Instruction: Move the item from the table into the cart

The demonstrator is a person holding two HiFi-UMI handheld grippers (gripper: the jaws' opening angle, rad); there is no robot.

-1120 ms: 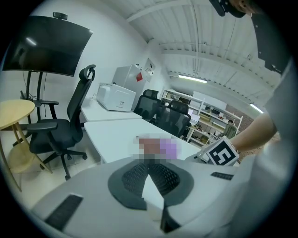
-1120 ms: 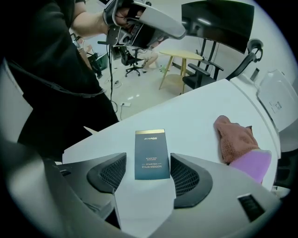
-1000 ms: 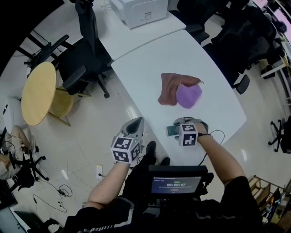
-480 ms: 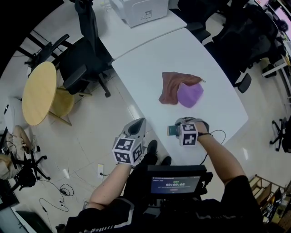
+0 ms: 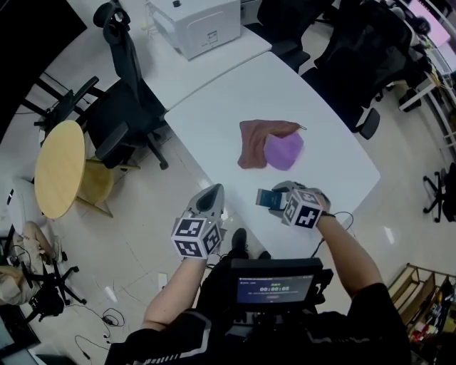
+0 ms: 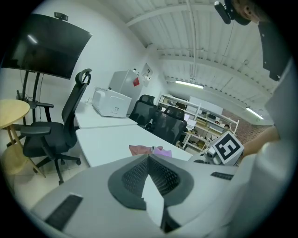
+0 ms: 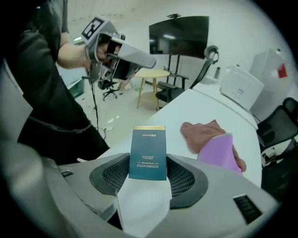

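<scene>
A dark teal box [image 5: 266, 199] with a gold end stands upright between the pads of my right gripper [image 5: 274, 202], above the near edge of the white table [image 5: 214, 100]. In the right gripper view the box [image 7: 148, 153] fills the gap of the right gripper [image 7: 148, 163], whose jaws have just been closing and now press on it. My left gripper [image 5: 211, 194] hangs over the floor left of the table, its pads [image 6: 160, 176] together with nothing between them. No cart shows in any view.
A brown cloth [image 5: 253, 139] and a purple cloth [image 5: 283, 151] lie mid-table. A black office chair [image 5: 121, 107] and a round yellow table [image 5: 60, 164] stand to the left, a white printer [image 5: 196, 21] on the far desk, more black chairs [image 5: 356, 64] to the right.
My right gripper has risen with the teal box, which now hangs above the table edge and is tilted. The left gripper has lifted a little.
</scene>
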